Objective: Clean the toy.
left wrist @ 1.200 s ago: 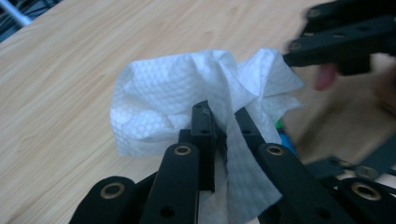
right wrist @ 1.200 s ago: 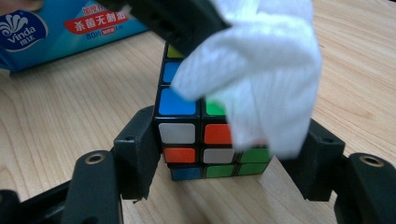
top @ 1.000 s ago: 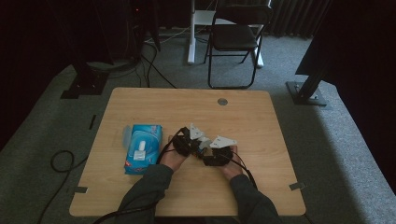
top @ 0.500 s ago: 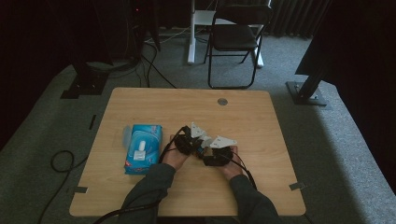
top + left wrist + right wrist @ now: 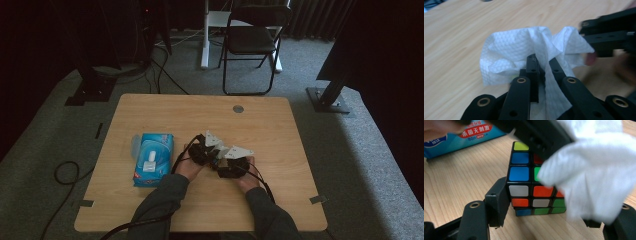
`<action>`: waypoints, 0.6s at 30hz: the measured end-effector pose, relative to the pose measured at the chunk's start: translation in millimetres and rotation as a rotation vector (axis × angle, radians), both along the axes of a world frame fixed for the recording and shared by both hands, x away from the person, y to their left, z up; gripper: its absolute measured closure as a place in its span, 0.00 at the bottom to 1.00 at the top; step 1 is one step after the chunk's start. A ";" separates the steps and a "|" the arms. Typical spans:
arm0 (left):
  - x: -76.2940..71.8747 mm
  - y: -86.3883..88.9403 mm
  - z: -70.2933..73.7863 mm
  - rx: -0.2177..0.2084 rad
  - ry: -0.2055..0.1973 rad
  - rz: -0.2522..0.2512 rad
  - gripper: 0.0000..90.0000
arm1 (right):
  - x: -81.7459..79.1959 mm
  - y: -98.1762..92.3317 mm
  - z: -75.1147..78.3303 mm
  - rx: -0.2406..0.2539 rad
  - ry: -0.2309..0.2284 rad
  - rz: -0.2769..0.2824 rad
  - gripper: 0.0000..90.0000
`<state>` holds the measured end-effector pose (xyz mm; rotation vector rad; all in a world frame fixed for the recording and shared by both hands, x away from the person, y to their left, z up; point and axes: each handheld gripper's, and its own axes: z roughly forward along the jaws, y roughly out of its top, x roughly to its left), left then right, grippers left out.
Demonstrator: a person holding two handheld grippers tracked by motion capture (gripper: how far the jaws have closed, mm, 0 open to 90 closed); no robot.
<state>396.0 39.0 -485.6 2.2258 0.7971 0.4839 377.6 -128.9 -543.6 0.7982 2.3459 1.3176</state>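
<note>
At the left of the desk (image 5: 150,107), near its left edge, a blue wipe pack (image 5: 152,159) lies flat, well apart from the work, presumably as the supply for the cloth in use. Just right of it, near the middle of the desk toward the front edge, the left gripper (image 5: 541,63) has its jaws closed on a white wipe (image 5: 509,53); the sheet is bunched between the two black jaws and billows ahead of them, so a padded wad rather than bare metal meets the work. In the right gripper view the same wipe (image 5: 594,170) is pressed against the upper right side of a cube (image 5: 524,182), a placement consistent with cleaning that face. The cube, a colour puzzle with blue, white, orange and green stickers, stands on the desk between the two hands, right of the pack. The right gripper (image 5: 541,216) clamps it low down: one jaw is pressed flat against the cube's left face, the other is mostly hidden behind the wipe, and the wide-set jaws hold the cube steady against the rubbing. In the high view the two grippers sit close together, left (image 5: 202,150) and right (image 5: 232,162), with both forearms entering from the front edge.
</note>
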 end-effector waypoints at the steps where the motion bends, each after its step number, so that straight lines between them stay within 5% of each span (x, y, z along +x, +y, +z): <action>1: 1.2 2.0 -0.1 -0.001 0.000 0.011 0.92 | 0.0 0.0 0.0 0.000 -0.001 -0.001 0.38; 5: 1.5 4.0 -0.5 -0.013 0.001 0.038 0.92 | 0.2 -0.1 0.0 0.000 0.001 -0.001 0.38; 14: -5.3 -8.8 -4.0 -0.101 0.048 -0.060 0.93 | 0.2 -0.2 0.0 0.002 0.003 0.000 0.38; 18: -11.9 -7.1 -1.9 -0.041 0.017 -0.081 0.93 | 0.1 -0.1 -0.1 0.002 0.002 -0.001 0.38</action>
